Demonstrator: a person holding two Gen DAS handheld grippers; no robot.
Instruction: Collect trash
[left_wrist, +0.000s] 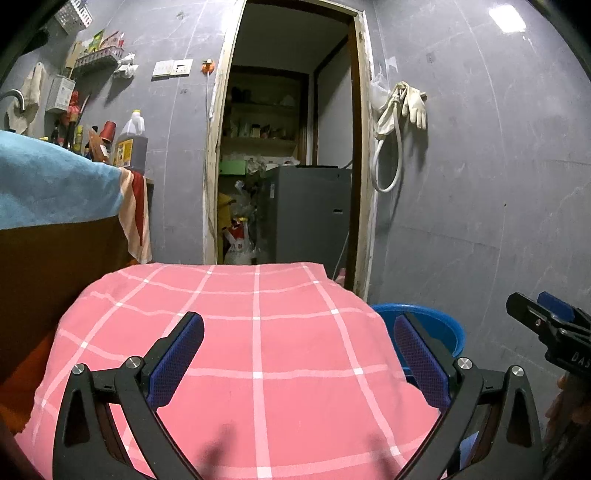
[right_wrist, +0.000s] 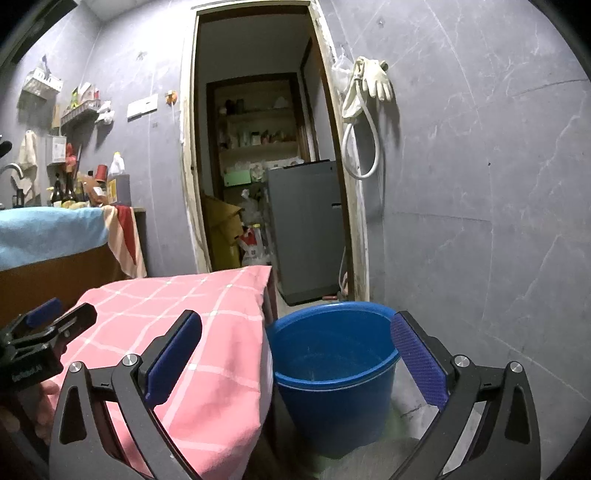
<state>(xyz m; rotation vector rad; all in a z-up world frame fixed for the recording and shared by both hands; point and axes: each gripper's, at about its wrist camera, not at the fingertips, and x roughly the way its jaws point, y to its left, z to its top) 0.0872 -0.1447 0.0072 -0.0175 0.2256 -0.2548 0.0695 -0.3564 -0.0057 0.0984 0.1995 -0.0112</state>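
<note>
A blue plastic bucket (right_wrist: 334, 365) stands on the floor to the right of a table covered with a pink checked cloth (left_wrist: 258, 350); the bucket looks empty inside. Its rim also shows in the left wrist view (left_wrist: 439, 317). My left gripper (left_wrist: 299, 354) is open and empty, held over the pink cloth. My right gripper (right_wrist: 295, 354) is open and empty, held in front of the bucket and the cloth's right edge (right_wrist: 207, 332). No trash item is visible on the cloth.
A counter with a blue towel (left_wrist: 51, 184) and bottles (left_wrist: 129, 144) stands at the left. An open doorway (left_wrist: 288, 147) ahead leads to a cluttered storeroom with a grey appliance (right_wrist: 306, 225). Gloves and a hose (left_wrist: 399, 122) hang on the grey wall at the right.
</note>
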